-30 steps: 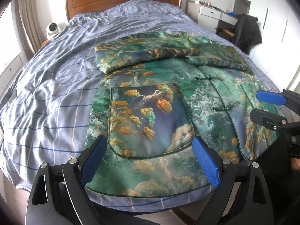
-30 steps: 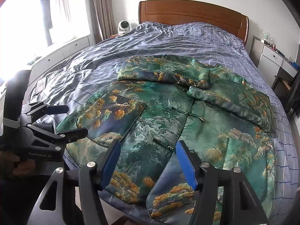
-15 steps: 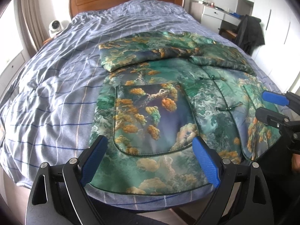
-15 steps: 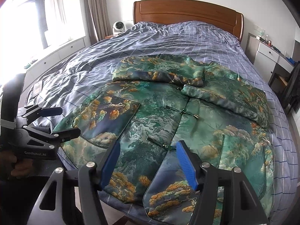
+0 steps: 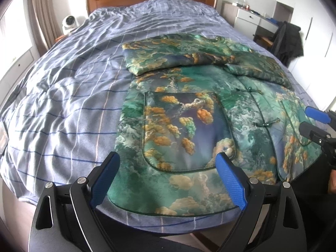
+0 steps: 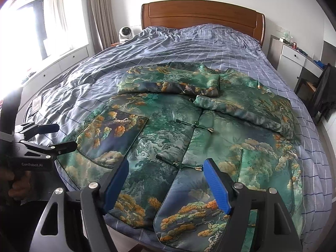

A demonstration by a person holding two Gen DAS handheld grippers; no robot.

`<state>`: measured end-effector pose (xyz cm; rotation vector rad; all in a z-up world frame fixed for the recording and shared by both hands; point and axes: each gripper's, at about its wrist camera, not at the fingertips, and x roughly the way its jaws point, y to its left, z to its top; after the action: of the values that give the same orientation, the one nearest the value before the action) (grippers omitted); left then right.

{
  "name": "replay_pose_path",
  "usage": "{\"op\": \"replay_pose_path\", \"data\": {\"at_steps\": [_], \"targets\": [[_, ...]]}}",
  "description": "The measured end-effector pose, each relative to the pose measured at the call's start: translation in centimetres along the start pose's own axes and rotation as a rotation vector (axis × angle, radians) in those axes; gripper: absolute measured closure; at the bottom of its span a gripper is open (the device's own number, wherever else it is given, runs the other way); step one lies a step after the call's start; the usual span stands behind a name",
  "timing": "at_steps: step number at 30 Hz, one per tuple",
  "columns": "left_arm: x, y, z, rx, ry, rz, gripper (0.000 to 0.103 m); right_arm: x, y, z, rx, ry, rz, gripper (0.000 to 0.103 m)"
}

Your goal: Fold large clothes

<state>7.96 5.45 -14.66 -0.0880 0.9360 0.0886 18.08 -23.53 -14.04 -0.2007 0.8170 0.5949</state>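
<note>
The jacket (image 6: pixel 189 138) lies at the bed's (image 5: pixel 63 105) foot edge; both grippers hover empty, the left gripper (image 5: pixel 168 180) apart, the right gripper (image 6: pixel 166 184) opening.

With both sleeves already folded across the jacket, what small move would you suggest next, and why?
Probably lower both tools to the jacket's near hem. Both sleeves already lie across its chest, and the hem sits flat at the bed's edge. The left hand-held gripper is open and empty above it; the right hand-held gripper is opening, nothing between its jaws.
</note>
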Motion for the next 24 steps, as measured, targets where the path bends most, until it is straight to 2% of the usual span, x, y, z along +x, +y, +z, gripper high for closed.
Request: {"op": "replay_pose_path", "data": {"at_steps": [19, 24], "targets": [[0.5, 0.8, -0.3, -0.018, 0.026, 0.016, 0.01, 0.0, -0.3, -0.2, 0.003, 0.003, -0.01, 0.028], [0.8, 2.0, -0.4, -0.05, 0.046, 0.02, 0.01, -0.1, -1.1, -0.4, 0.023, 0.005, -0.024, 0.028]]}}
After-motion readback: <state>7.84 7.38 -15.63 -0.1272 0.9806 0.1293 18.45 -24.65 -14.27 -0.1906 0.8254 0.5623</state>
